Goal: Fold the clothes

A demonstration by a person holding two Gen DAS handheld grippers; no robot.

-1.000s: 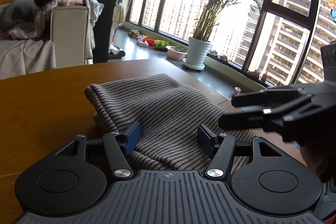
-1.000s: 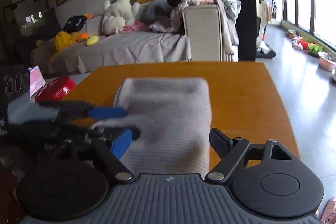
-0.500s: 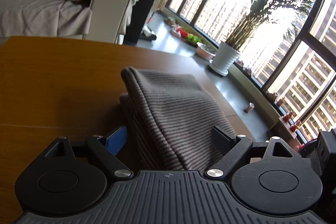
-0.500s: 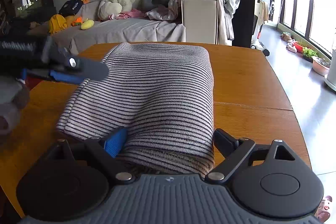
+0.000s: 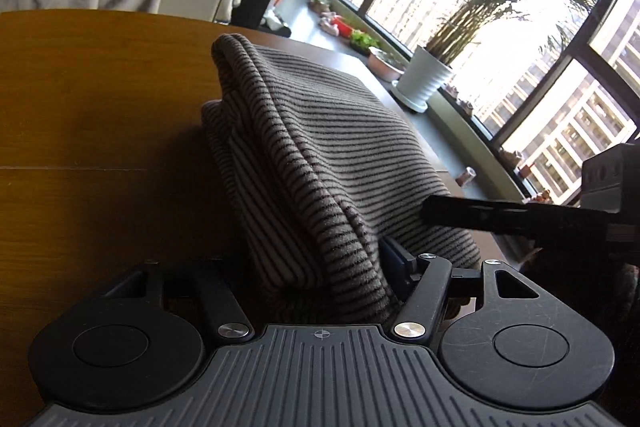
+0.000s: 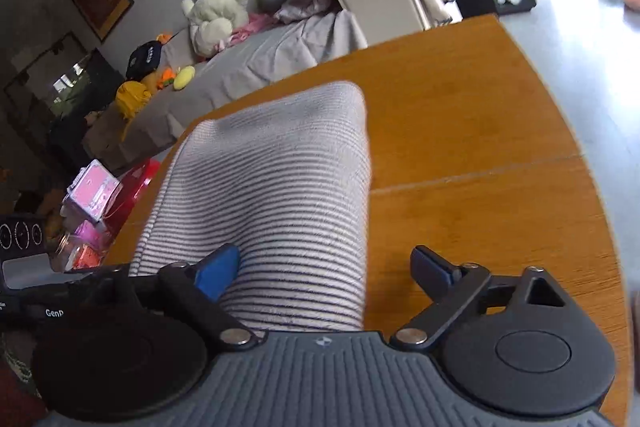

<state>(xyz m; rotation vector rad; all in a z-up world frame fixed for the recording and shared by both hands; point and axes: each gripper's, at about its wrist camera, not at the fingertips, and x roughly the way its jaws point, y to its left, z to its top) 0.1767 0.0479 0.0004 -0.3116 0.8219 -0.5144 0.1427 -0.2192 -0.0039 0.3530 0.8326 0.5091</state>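
A folded grey sweater with thin dark stripes (image 5: 320, 155) lies on the wooden table (image 5: 88, 99). In the left wrist view its near end fills the gap between my left gripper's (image 5: 320, 267) fingers; the left finger is hidden by cloth and whether the jaws grip it is unclear. In the right wrist view the sweater (image 6: 280, 187) lies under my right gripper (image 6: 328, 267), whose jaws stand wide apart, the blue left pad (image 6: 218, 269) over the cloth and the right pad (image 6: 432, 269) over bare table. The right gripper's finger (image 5: 492, 215) shows at the left view's right side.
A sofa with clothes and soft toys (image 6: 248, 39) stands behind the table. A potted plant (image 5: 424, 79) stands by the window. Red and pink boxes (image 6: 100, 195) sit off the table's left edge. The table's rounded edge (image 6: 592, 187) is at the right.
My left gripper has moved in on the sweater's near end, which now bunches up between its fingers. My right gripper has tilted and shifted right, still open over the sweater.
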